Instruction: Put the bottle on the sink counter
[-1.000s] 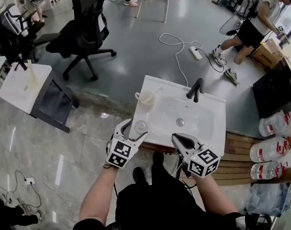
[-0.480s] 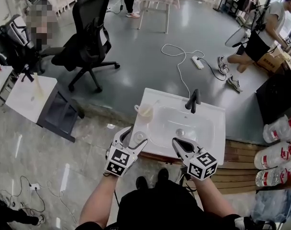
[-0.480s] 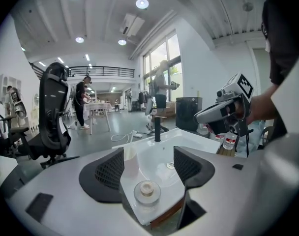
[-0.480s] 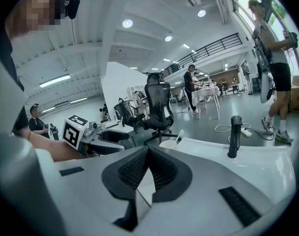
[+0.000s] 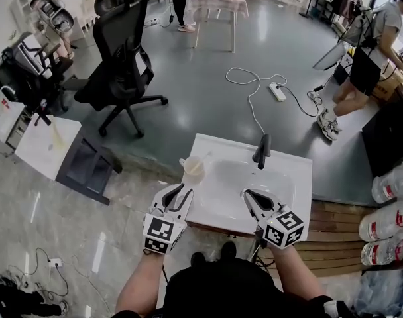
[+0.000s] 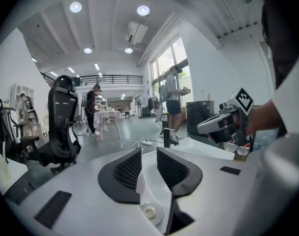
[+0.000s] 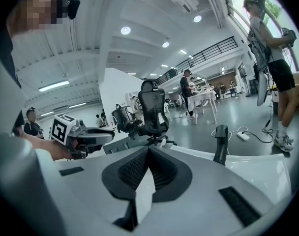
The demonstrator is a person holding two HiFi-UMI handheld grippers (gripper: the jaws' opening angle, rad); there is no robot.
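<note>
The bottle (image 6: 149,212) shows only as a small round clear top low in the left gripper view, on the white sink counter (image 5: 208,220) beneath the jaws. I cannot make it out in the head view. My left gripper (image 5: 179,191) hovers over the sink's front left corner. Its jaws have just been closing and stand at a narrow gap with nothing between them (image 6: 148,154). My right gripper (image 5: 249,195) is over the sink's front edge, pads touching and empty (image 7: 148,151). A black faucet (image 5: 261,150) stands at the back of the basin.
A pale cup (image 5: 193,166) with something upright in it stands at the sink's back left corner. A black office chair (image 5: 125,52) and a white low table (image 5: 46,144) are at the left. Large water bottles (image 5: 390,184) lie by a wooden pallet (image 5: 334,224) at the right.
The left gripper's wide jaws stood around the bottle on the counter; they have lifted off it, drawn back toward me and narrowed. The right gripper has shifted along the sink's front edge.
</note>
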